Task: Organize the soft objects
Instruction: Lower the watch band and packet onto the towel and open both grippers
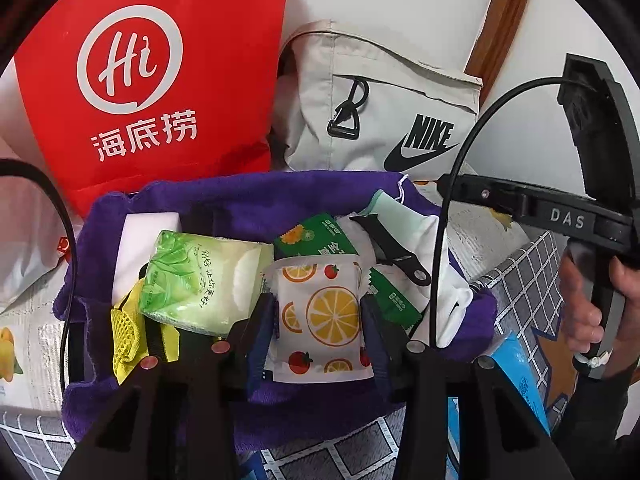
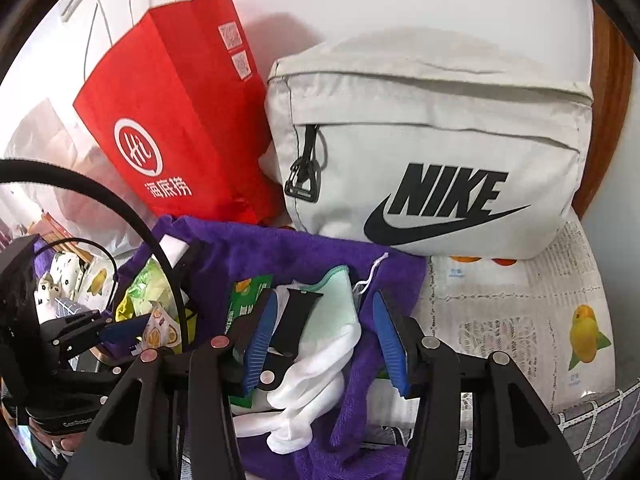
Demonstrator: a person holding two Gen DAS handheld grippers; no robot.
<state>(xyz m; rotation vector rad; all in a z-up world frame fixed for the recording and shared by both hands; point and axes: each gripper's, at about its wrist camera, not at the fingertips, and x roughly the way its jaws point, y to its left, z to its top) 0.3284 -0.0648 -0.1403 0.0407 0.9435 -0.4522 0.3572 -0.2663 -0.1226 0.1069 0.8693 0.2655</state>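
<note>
My left claw (image 1: 320, 316) is closed onto the fruit-print packet (image 1: 322, 320), one pad on each of its side edges, with the packet standing between the fingers over the purple towel (image 1: 248, 196) that lines the pile of soft things. To do this well, I judge I should squeeze only enough to keep the packet from sliding: it looks puffy and will buckle if I clamp harder. I should carry it straight, then let go only once it sits flat among the others and not propped on a neighbour.

Just left of that claw lies the green tissue pack (image 1: 200, 284), touching or nearly touching the left finger, and beyond it to the left a yellow mesh piece (image 1: 124, 332). Ahead and right of the packet is a green sachet (image 1: 316, 236), partly under it. I would keep clear of both so nothing gets dragged along.

My right claw (image 2: 324, 340) is wide open and holds nothing. It hangs over the white sock (image 2: 316, 364) and the black strap (image 2: 294, 320) lying on it; the strap sits just inside the left blue pad, though whether they touch I cannot tell. Beyond, a red paper bag (image 2: 172, 112) and a grey Nike bag (image 2: 432, 140) stand against the wall.
</note>
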